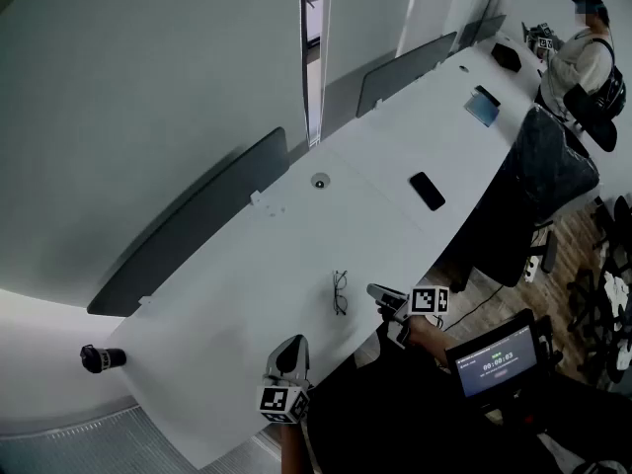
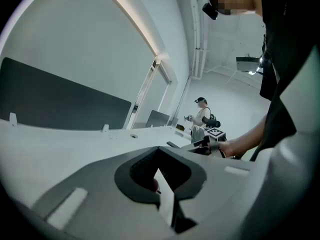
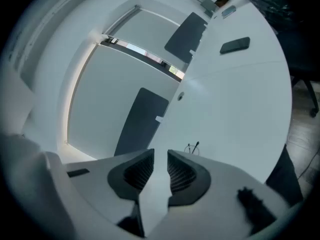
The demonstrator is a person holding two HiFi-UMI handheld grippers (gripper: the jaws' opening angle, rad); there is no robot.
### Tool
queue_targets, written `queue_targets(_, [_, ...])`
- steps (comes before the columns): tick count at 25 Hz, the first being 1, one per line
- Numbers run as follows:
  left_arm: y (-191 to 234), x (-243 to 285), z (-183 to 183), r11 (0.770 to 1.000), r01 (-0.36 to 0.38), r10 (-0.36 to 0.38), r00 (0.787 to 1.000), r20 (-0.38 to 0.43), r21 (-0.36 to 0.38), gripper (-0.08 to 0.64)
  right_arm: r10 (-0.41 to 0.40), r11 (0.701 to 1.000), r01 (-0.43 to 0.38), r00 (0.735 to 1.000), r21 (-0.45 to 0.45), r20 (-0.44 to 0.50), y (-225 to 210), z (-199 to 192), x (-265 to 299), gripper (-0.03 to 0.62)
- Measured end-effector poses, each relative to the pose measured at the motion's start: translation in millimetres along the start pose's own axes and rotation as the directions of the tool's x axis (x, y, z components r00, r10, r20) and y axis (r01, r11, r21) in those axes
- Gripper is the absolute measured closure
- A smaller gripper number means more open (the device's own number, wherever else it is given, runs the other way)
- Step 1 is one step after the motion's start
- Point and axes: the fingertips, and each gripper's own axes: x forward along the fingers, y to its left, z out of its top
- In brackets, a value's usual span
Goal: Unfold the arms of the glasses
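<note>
- Holding both tools near the table edge closest to you, you have the left gripper (image 1: 290, 346) at about 7 o'clock from the glasses (image 1: 339, 292) and the right gripper (image 1: 375, 291) at about 3 o'clock from them.
- The glasses lie on the white table (image 1: 247, 294), close to its near edge. They are just beside the tips of the right gripper and do not touch them.
- In the right gripper view, your right tool's jaws stand apart with a clear gap and nothing is between them. The glasses show just past the tips, at 1 o'clock, with one dark arm end raised.
- In the left gripper view, your left tool's jaws are pressed together and they hold nothing. The glasses do not show in this view.
- The frame is too small to tell if the arms are folded or not.
- A dark phone (image 1: 428, 191) lies flat on the table at about 1 o'clock from the glasses, well apart from them.
- A person (image 1: 578, 62) stands at the far end of the table, at 1 o'clock in the head view.
- A small screen (image 1: 497, 360) is at 4 o'clock from the right gripper, off the table.
</note>
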Motion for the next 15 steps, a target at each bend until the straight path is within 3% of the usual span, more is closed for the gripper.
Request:
queue_targets(4, [6.3, -4.6, 21.2, 0.999, -0.032, 0.031, 0.998, 0.059, 0.007, 0.552, -0.012, 1.0, 0.011, 0.999, -0.015, -0.041, -0.2, -3.1, 13.6, 0.517])
queue_targets(8, [25.5, 13.9, 10.8, 0.997, -0.073, 0.076, 0.993, 0.086, -0.038, 0.552, -0.031, 0.999, 0.031, 0.997, -0.009, -0.066, -24.0, -3.8, 44.6, 0.517])
queue_targets(15, [16.8, 22.5, 1.1, 1.0, -0.024, 0.024, 0.998, 0.06, -0.003, 0.552, -0.042, 0.998, 0.035, 0.988, -0.051, -0.151, -26.2, -22.2, 69.1, 0.517])
